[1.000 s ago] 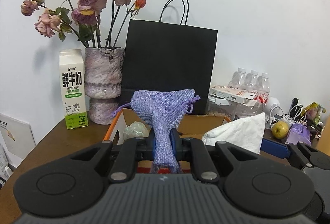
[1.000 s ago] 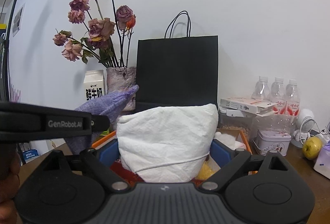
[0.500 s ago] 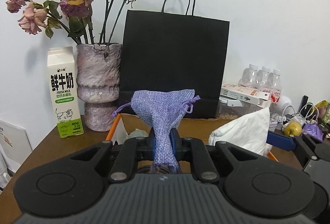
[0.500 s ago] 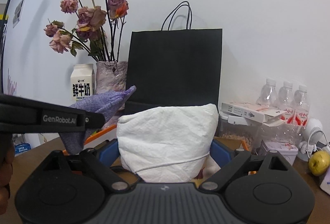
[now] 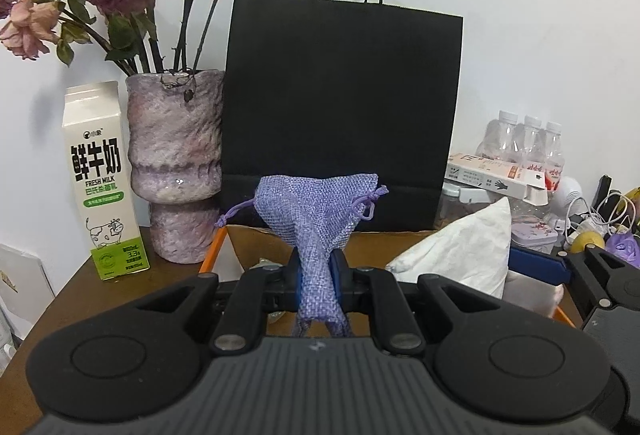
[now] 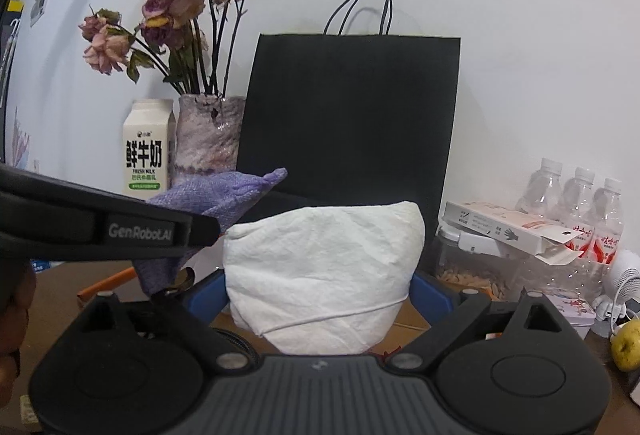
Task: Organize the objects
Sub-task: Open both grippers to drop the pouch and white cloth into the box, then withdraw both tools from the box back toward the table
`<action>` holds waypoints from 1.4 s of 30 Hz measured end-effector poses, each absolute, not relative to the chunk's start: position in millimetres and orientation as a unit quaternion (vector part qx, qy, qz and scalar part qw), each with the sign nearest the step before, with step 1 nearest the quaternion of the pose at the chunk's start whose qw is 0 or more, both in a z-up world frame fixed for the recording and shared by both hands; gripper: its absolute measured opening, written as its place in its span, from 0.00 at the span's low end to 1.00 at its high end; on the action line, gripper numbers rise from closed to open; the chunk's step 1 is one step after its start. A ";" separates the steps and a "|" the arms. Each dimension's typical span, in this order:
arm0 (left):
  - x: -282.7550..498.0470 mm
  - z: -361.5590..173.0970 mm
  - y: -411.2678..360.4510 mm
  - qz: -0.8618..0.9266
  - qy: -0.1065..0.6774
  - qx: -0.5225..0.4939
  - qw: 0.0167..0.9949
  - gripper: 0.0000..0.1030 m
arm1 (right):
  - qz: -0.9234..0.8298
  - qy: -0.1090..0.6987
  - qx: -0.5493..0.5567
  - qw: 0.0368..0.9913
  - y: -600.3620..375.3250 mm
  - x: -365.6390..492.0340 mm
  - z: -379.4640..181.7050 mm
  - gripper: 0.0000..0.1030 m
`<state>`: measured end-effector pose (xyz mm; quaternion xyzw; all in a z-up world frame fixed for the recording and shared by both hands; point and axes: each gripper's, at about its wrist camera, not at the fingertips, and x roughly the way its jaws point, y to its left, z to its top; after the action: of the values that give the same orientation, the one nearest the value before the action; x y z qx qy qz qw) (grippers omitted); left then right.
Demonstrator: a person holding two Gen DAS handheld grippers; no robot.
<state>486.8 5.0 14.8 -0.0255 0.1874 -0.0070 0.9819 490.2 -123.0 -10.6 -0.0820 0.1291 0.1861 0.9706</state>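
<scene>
While I'm watching both wrist feeds, my left gripper point(image 5: 318, 277) is pinching a purple pouch point(image 5: 318, 211) tight between its blue pads, the pouch's drawstring mouth fanning out above the jaws and its tail hanging below them. My right gripper point(image 6: 320, 299) is clamping a white bag point(image 6: 324, 275), jaws spread wide around its bulk, a thin string crossing the lower part of the bag. From the right view I'm seeing the left gripper's black body crossing in from the left edge, the pouch sticking out past it just beside the white bag. From the left view, the white bag point(image 5: 460, 255) is poking in at lower right, near the pouch but apart from it. Both loads are hanging above an open cardboard box point(image 5: 384, 239) with an orange edge, sitting on a brown table point(image 5: 76, 287). Behind the box a black paper bag point(image 5: 340, 115) is standing upright against the wall, a vase point(image 5: 176, 163) of dried roses just left of it, and a milk carton point(image 5: 102, 179) beside the vase. Off to the right, water bottles point(image 6: 576, 203) are crowding together, with a yellow fruit point(image 6: 628, 343) at the table's edge.
</scene>
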 end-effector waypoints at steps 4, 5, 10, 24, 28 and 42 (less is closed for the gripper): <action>493.4 10.9 5.9 -0.005 0.188 -0.022 0.982 0.18 | 0.171 0.138 -0.085 0.972 -119.6 499.3 -14.1 0.99; 494.5 9.6 6.8 -0.003 0.189 -0.023 0.982 0.28 | 0.168 0.143 -0.086 0.972 -119.8 501.4 -15.1 1.00; 489.3 7.3 9.6 0.026 0.165 -0.029 0.986 1.00 | 0.162 0.148 -0.086 0.972 -121.9 501.8 -18.1 1.00; 478.5 10.5 12.9 0.029 0.158 -0.025 0.987 1.00 | 0.176 0.149 -0.086 0.969 -125.5 493.4 -10.6 1.00; 471.0 12.5 17.3 0.027 0.156 -0.029 0.987 1.00 | 0.180 0.151 -0.082 0.968 -125.9 489.5 -9.1 1.00; 430.8 13.5 34.2 0.025 0.142 -0.026 0.989 1.00 | 0.201 0.139 -0.084 0.966 -141.2 454.0 -1.4 1.00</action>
<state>430.8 34.2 13.5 -0.0265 0.1425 0.0247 0.9891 454.0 -141.2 -1.4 -0.0842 0.1389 0.2015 0.9659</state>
